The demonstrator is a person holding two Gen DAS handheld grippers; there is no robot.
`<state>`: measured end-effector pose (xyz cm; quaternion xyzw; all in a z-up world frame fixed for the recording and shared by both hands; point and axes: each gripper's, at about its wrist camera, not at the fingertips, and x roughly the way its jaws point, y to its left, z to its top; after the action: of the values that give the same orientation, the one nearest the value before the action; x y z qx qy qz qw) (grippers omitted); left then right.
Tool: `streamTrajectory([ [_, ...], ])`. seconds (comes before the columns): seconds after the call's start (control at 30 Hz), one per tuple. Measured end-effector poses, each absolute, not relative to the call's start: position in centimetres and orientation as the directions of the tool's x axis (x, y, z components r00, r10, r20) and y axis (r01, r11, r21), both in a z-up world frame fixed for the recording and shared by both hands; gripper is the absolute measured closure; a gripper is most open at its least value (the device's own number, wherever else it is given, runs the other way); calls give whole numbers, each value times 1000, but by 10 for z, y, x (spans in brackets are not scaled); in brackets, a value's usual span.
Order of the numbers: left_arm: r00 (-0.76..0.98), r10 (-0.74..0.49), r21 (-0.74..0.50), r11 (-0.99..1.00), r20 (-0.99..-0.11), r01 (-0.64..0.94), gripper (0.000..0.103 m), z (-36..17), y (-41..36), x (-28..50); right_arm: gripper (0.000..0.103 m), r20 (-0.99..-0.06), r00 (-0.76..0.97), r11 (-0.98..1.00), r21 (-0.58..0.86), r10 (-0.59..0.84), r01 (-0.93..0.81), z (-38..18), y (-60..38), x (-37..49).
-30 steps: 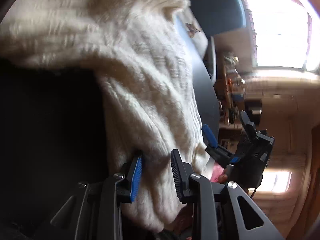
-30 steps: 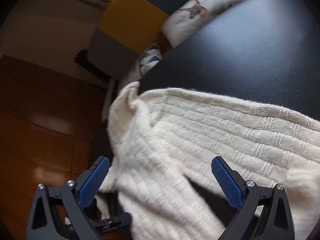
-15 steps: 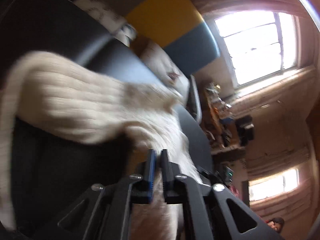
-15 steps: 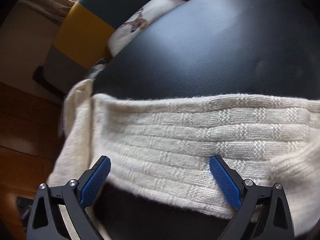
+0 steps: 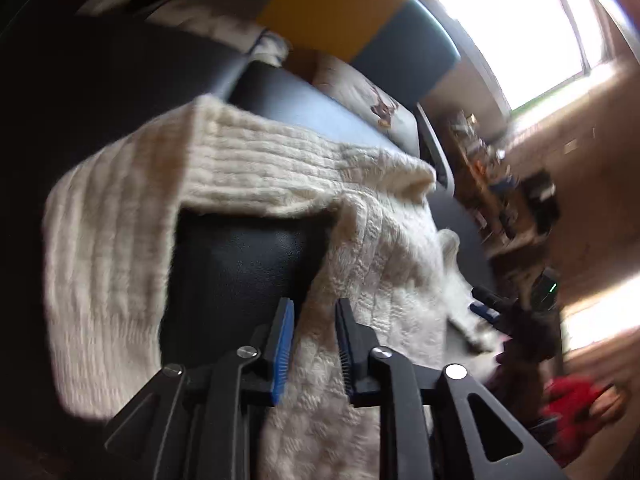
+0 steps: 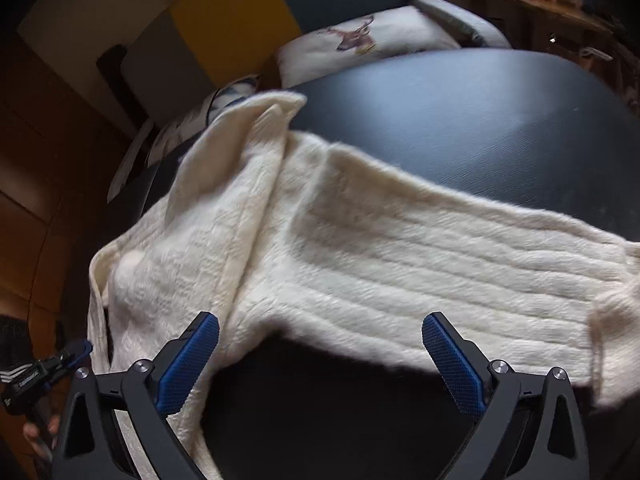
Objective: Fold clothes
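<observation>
- Left wrist view: your left gripper (image 5: 314, 344) has its blue-padded fingers (image 5: 283, 344) narrowly parted, with a fold of the cream knit sweater (image 5: 372, 252) lying between them; whether the pads actually pinch the knit cannot be told, as the picture is blurred
- Left wrist view: the sweater lies on the black padded surface (image 5: 240, 264); one ribbed band runs across that surface beyond the gripper, a second ribbed part hangs down at the left of the bare patch, and the body of the garment runs from the gripper toward the right edge of the surface
- Left wrist view: beyond the sweater's right edge your right gripper (image 5: 486, 304) is seen small and blurred, just off the surface edge; a cushion with an animal print (image 5: 372, 92) rests behind the surface, against a yellow and blue chair back (image 5: 360, 12)
- Right wrist view: your right gripper (image 6: 320, 356) has its fingers (image 6: 452, 364) spread wide and holds nothing; both blue pads hover over the near edge of the sweater (image 6: 400, 256)
- Right wrist view: the sweater lies across the near half of the black padded surface (image 6: 480, 120), a ribbed band stretching to the right and a bunched fold rising at the left edge of the surface
- Right wrist view: your left gripper (image 6: 60, 364) appears off the surface's left edge, low beside the hanging knit
</observation>
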<state>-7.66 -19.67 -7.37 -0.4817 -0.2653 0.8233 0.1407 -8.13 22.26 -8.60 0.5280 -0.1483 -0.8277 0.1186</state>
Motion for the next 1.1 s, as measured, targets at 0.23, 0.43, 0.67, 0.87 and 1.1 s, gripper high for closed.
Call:
streamTrajectory([
  [0.23, -387, 550, -574, -817, -740, -64, 64, -98, -177, -101, 0, -846, -380, -916, 401, -374, 8, -115, 226, -107],
  [0.43, -340, 658, -670, -736, -672, -99, 97, -97, -169, -113, 0, -865, -383, -939, 343, -325, 21, -121, 226, -118],
  [0.67, -572, 454, -587, -808, -683, 60, 103, -53, -248, -112, 0, -924, -347, -986, 167, -163, 19, -128, 238, -139],
  [0.87, -500, 420, -555, -818, -758, 154, 86, -77, -277, -94, 0, -924, -370, -993, 115, -96, -28, -126, 249, -148],
  [1.1, -356, 594, -621, -782, -721, -47, 70, -91, -195, -89, 0, -922, -370, -992, 127, -114, -10, -126, 251, -139],
])
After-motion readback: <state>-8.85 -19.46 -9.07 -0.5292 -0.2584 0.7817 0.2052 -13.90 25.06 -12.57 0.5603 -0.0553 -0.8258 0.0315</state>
